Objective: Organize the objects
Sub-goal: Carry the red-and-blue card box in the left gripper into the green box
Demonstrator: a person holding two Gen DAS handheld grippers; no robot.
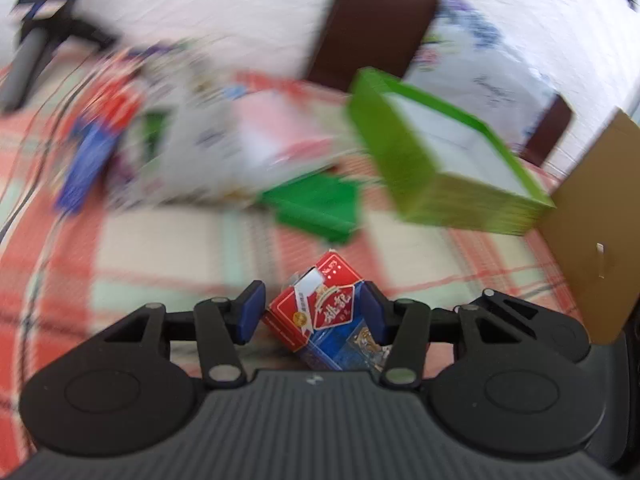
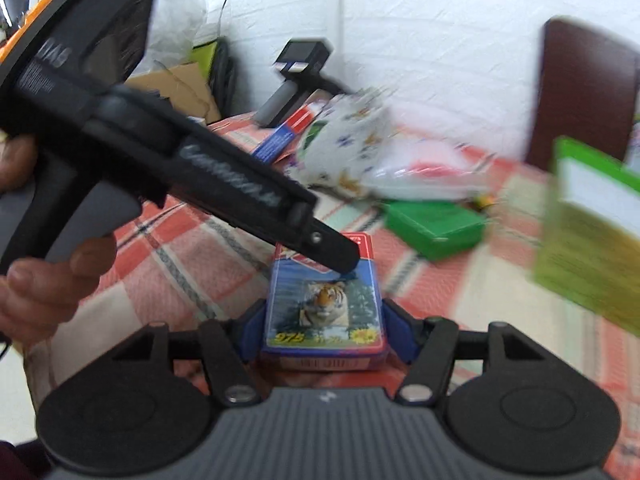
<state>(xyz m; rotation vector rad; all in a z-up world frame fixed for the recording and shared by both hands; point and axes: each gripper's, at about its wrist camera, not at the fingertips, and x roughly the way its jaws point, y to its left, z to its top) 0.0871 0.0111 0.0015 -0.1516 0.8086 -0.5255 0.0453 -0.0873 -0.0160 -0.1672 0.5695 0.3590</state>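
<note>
Left wrist view: the left tongs [image 1: 311, 312] clamp the card box's [image 1: 320, 312] red end; the right tongs [image 2: 324, 330] grip its tiger end. Both hold it above the counter [image 1: 160, 248]. Next, probably carry it toward the green box [image 1: 440, 160] ahead-right.

Bare checked cloth [image 1: 160, 248] lies ahead; lime box [image 1: 436, 152] and, seemingly, dark-green box [image 1: 316, 208] block beyond.

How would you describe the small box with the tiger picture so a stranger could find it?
On the red plaid tablecloth, look in front of the light green open box. Both grippers meet on the tiger card box: the only blue-and-red pack with a tiger's face.
</note>
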